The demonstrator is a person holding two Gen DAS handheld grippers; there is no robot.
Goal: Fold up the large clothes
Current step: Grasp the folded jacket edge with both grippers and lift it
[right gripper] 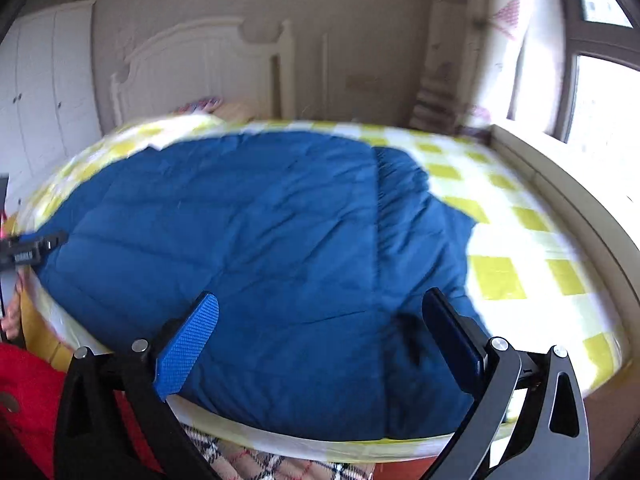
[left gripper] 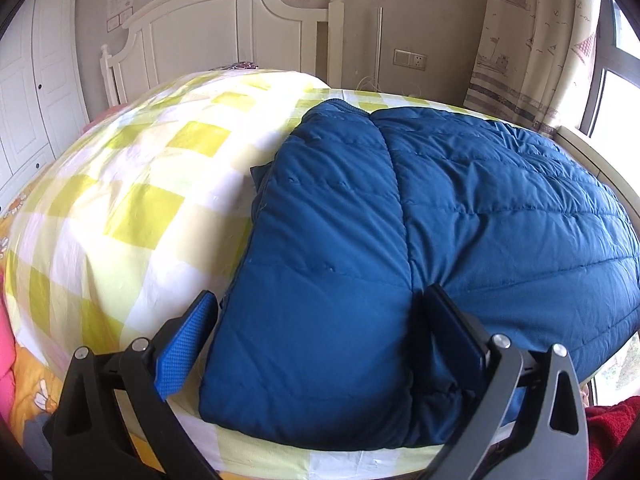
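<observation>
Puffy quilted blue jacket [left gripper: 400, 240] on checked bedsheet [left gripper: 120, 200]; both grippers [left gripper: 320, 320] [right gripper: 320, 320] gape wide, empty.

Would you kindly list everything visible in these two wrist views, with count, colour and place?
Padded jacket: one, dark blue, lying on the bed.
Bed cover: one, yellow and white check, under the jacket.
Headboard: one, white, far end of the bed.
Wardrobe: one, white, far left.
Curtain: one, cream with a boat print, by the window.
Window: one, bright, right side.
Wall socket: one, beige, beside the headboard.
Red cloth: one, red, near left edge.
Left gripper: one, black with blue pads, open over the jacket.
Right gripper: one, same colours, open over the jacket.
</observation>
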